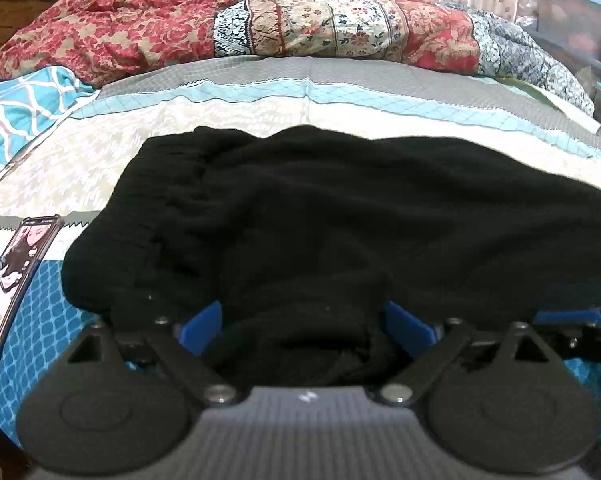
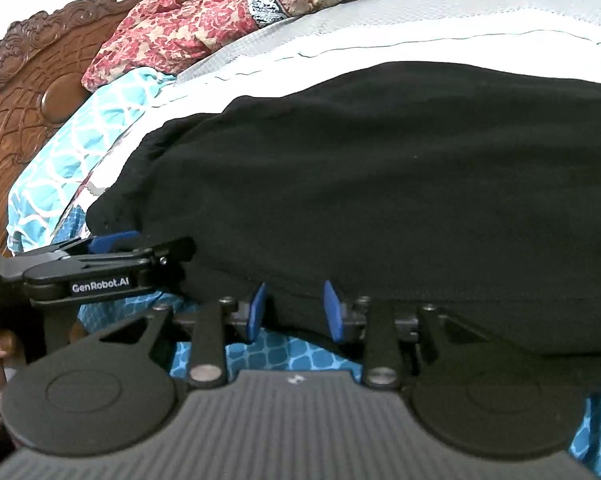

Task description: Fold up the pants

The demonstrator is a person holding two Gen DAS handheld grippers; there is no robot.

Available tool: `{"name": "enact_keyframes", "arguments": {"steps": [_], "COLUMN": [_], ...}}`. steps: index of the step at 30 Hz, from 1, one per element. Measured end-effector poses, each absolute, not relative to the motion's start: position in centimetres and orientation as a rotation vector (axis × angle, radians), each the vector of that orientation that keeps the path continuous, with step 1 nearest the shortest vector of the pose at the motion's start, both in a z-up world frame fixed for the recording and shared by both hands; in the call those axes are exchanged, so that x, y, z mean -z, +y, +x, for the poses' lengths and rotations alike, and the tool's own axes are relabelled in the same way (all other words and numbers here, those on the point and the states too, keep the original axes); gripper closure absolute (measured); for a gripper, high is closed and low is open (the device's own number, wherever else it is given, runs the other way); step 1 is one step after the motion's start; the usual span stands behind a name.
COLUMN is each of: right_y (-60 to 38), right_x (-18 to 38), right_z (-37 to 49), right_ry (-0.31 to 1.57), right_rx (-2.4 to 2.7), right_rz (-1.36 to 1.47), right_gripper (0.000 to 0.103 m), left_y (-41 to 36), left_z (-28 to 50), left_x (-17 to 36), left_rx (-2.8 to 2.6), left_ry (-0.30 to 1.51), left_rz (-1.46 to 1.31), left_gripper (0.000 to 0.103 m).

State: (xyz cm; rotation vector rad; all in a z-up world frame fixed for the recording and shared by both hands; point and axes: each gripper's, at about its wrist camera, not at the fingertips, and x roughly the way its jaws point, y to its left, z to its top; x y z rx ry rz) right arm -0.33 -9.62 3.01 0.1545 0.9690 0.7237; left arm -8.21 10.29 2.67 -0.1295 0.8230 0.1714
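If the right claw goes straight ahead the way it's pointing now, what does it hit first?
The black pants. The right claw is open with its blue fingers at the near edge of the fabric, so it would likely push into that edge almost at once; exact depth is hard to judge.

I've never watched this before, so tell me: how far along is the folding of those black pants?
Early to midway, I'd guess. The black pants already lie spread across the bed, possibly doubled over once. Right now the left gripper and right gripper sit open at the near edge, fabric between the fingers but not yet pinched. The pants are still long, so more folds remain.
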Motion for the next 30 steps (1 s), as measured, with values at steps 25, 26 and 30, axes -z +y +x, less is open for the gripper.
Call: {"name": "enact_keyframes", "arguments": {"steps": [25, 26, 30], "right_y": [-15.8, -16.1, -17.1], "right_x": [-4.2, -4.4, -4.6], "right_z": [-1.3, -1.3, -0.8], "right_ry": [0.878, 0.866, 0.844], "right_rx": [-0.604, -0.600, -0.577], "right_rz": [0.277, 0.285, 0.312], "right_gripper": [0.066, 0.066, 0.066], "left_y": [7.6, 7.4, 6.1], "left_z": [-7.1, -7.2, -7.1], "left_x": [-3.9, -4.4, -5.4], "left_rx": [-0.113, -0.102, -0.046], "left_ry": [0.860, 0.843, 0.802], "left_rz": [-0.157, -0.166, -0.167], "left_gripper": [0.012, 0.011, 0.011]}}
